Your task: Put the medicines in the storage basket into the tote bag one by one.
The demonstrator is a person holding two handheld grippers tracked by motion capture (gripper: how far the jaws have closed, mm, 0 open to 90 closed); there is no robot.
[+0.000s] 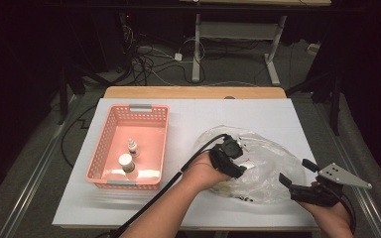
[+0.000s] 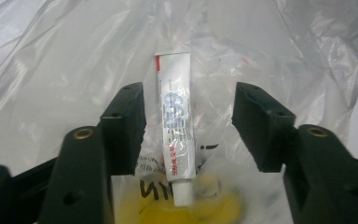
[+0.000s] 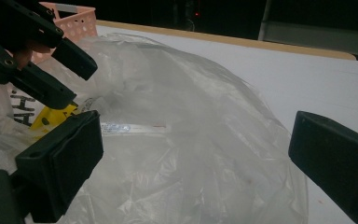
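Observation:
A clear plastic bag [image 1: 270, 166] lies crumpled on the white table right of centre. Inside it lies a small white tube [image 2: 175, 121] with blue print, its cap toward the camera. My left gripper [image 2: 189, 100] reaches into the bag; its jaws stand open on either side of the tube without touching it. From above, the left gripper [image 1: 239, 157] sits over the bag's left part. My right gripper [image 1: 293, 171] is open by the bag's right edge, and its jaws [image 3: 196, 135] are spread wide around the bag's bulge. The tube [image 3: 130, 127] shows faintly through the plastic.
A pink basket [image 1: 129, 107] stands at the left, holding a small dropper bottle [image 1: 132, 147] and a white-capped jar [image 1: 126, 162]. Something yellow [image 3: 51, 116] lies in the bag beside black lettering. The table's wooden far edge [image 1: 193, 92] runs behind.

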